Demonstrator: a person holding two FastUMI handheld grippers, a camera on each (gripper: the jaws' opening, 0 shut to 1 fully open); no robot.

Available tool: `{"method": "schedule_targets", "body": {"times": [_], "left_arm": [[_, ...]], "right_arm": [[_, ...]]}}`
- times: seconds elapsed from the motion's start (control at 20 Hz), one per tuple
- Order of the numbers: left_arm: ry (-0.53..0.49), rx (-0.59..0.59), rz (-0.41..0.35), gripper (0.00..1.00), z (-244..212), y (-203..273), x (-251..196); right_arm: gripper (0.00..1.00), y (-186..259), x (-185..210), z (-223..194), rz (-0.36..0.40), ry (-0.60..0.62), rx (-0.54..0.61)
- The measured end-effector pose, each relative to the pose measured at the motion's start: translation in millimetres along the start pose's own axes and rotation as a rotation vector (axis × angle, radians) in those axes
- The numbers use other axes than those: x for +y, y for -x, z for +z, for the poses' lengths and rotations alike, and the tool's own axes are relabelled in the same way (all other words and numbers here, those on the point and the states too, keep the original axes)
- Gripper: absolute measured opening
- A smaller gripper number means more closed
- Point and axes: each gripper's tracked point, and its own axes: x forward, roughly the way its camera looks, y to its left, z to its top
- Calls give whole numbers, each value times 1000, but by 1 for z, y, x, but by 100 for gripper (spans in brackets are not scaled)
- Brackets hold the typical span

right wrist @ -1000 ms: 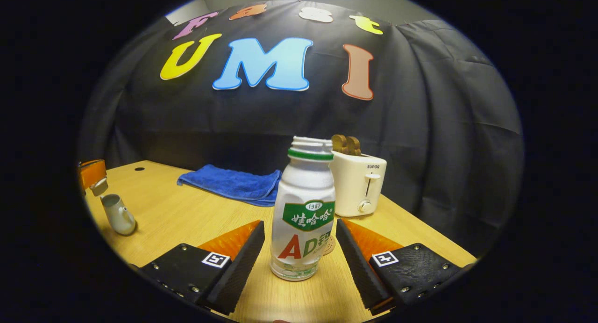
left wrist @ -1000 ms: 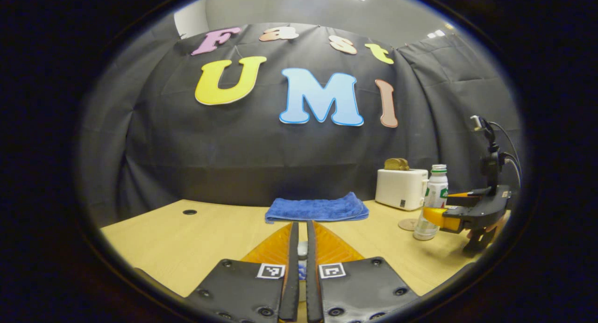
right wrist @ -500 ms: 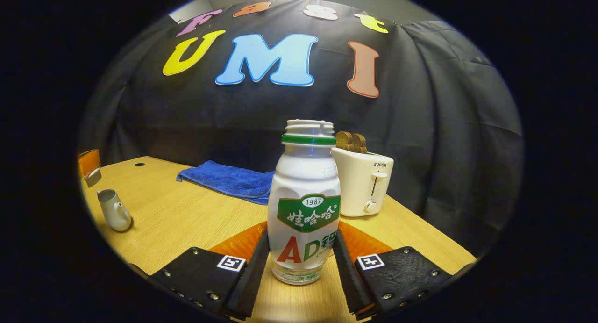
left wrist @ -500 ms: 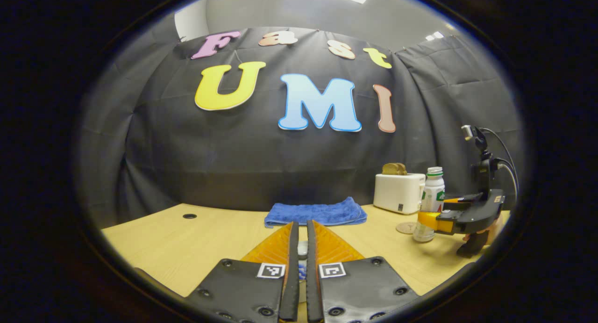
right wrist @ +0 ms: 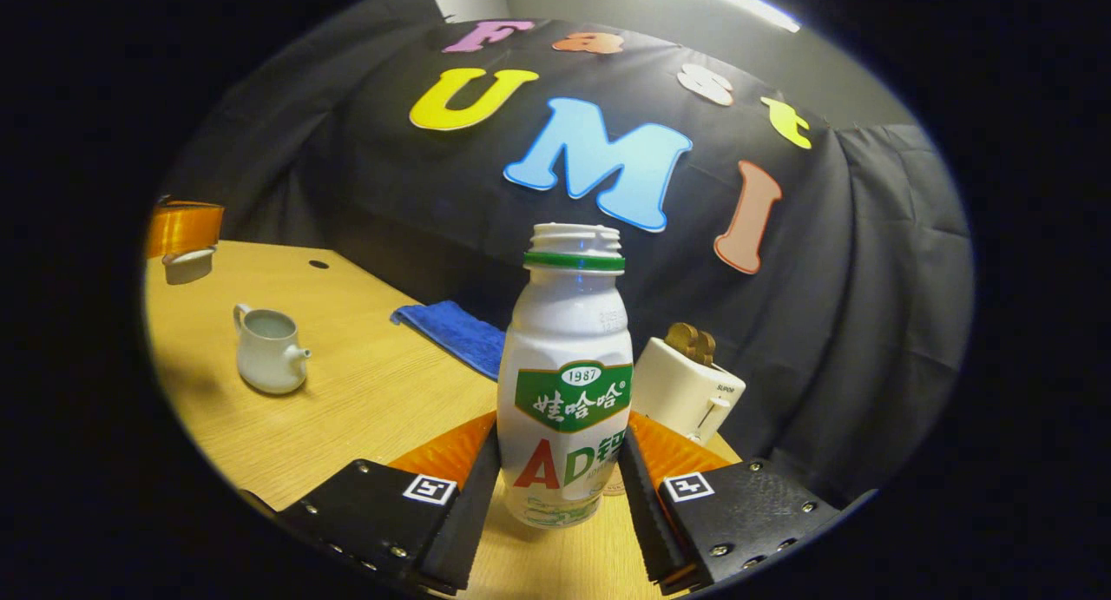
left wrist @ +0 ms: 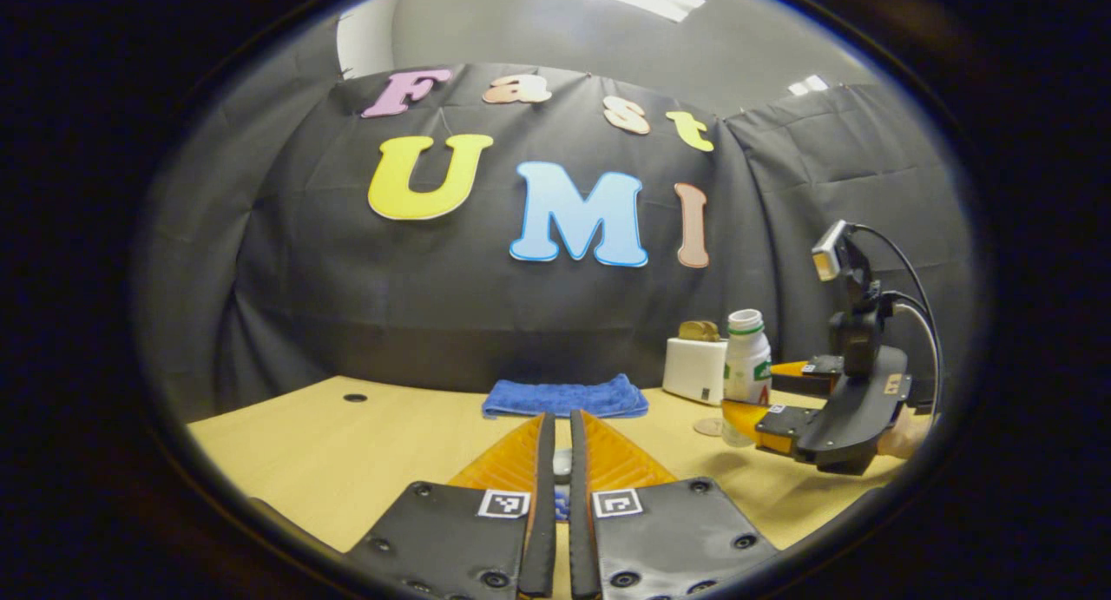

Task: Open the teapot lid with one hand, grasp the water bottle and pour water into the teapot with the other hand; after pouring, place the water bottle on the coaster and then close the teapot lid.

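Right now our right tool (right wrist: 560,487) pinches the water bottle (right wrist: 566,392) by its lower body, both fingers pressed on its sides; the bottle is uncapped and upright, its base clear of the worktop (right wrist: 373,392). Our left tool (left wrist: 555,461) has its fingers nearly together on the teapot lid (left wrist: 562,464). In the right gripper view the open teapot (right wrist: 267,350) stands well off to the left, the lid (right wrist: 187,266) above it. A coaster (left wrist: 707,426) lies just beside the bottle, near the toaster (right wrist: 690,387) and blue towel (left wrist: 564,397).
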Motion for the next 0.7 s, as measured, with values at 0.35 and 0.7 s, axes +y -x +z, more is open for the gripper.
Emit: {"method": "schedule_targets", "body": {"times": [0.35,0.7], "left_arm": [[12,-12,2,17,-4,70,0],[-15,10,-24,17,-16,103,-6]], "right_arm": [[72,-9,54,3,80,120,30],[72,-20,89,18,92,311,32]]}}
